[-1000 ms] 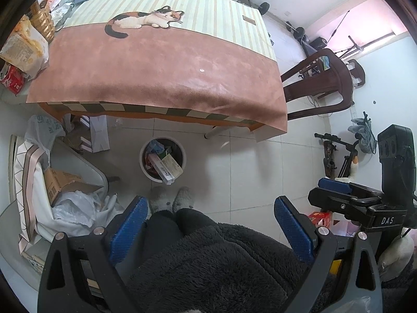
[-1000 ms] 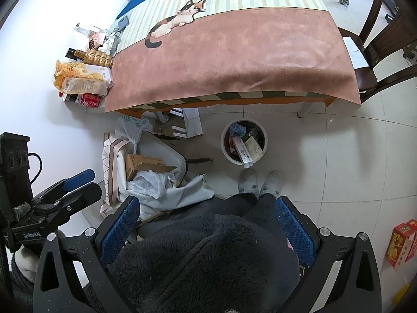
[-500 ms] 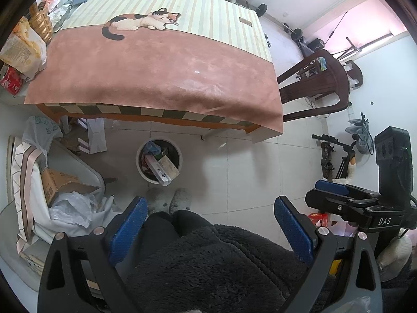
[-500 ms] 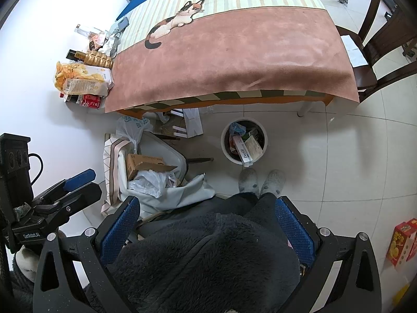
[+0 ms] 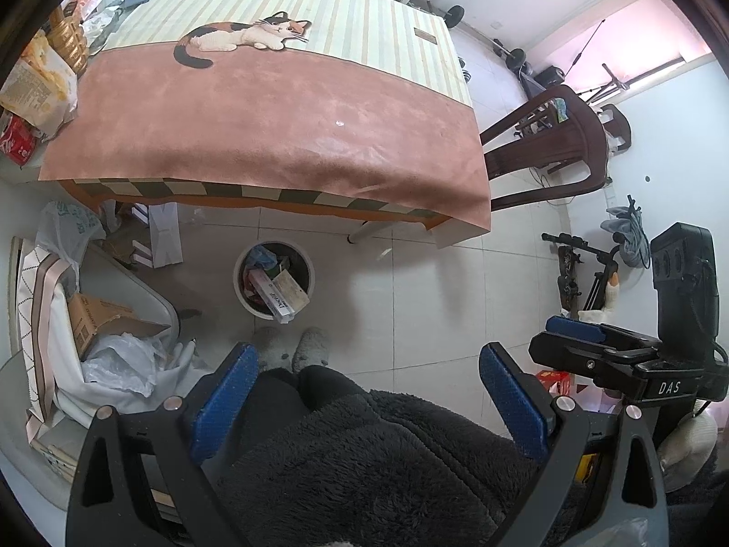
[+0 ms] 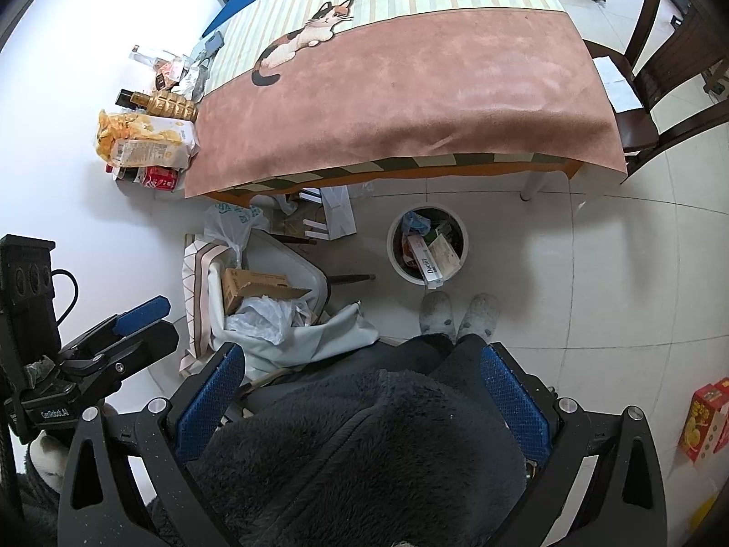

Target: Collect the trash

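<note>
Dark fuzzy fleece garment [image 5: 364,465] — grey fluffy slippers [image 6: 458,314] — black gripper frames, blue textured pads [image 5: 223,401].

Both grippers' fingers [image 5: 225,392] [image 6: 515,399] spread wide, empty

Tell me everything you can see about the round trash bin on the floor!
The trash bin is round and white, standing upright on pale floor tiles just in front of the table's near edge. It has no lid and is stuffed full: a long white box and a tan box poke past the rim, with something blue behind. Two grey slippers sit right beside it.
</note>
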A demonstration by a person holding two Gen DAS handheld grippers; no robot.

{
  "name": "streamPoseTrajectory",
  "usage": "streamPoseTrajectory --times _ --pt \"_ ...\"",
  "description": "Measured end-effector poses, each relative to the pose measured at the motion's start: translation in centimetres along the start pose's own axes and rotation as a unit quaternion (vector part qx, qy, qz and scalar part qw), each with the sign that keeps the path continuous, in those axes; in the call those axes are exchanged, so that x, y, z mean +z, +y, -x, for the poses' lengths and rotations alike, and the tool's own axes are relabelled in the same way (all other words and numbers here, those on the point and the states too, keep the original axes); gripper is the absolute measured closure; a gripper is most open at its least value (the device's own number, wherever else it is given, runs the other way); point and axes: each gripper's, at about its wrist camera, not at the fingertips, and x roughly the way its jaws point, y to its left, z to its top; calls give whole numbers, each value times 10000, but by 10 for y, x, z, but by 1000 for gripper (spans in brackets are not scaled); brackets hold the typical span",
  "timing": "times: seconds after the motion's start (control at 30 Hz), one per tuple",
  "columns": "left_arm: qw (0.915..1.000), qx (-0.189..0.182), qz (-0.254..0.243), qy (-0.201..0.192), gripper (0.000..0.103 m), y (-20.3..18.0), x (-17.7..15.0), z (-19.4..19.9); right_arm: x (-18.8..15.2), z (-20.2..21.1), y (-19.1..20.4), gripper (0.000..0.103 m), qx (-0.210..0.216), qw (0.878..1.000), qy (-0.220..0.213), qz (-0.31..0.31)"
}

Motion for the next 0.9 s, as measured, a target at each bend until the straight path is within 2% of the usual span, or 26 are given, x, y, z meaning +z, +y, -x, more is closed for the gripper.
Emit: streamPoseTrajectory --times 0.9 --pt "9999 -36 -111 77 4 6 -6 3 -1 3 -4 0 36 10000 31 16"
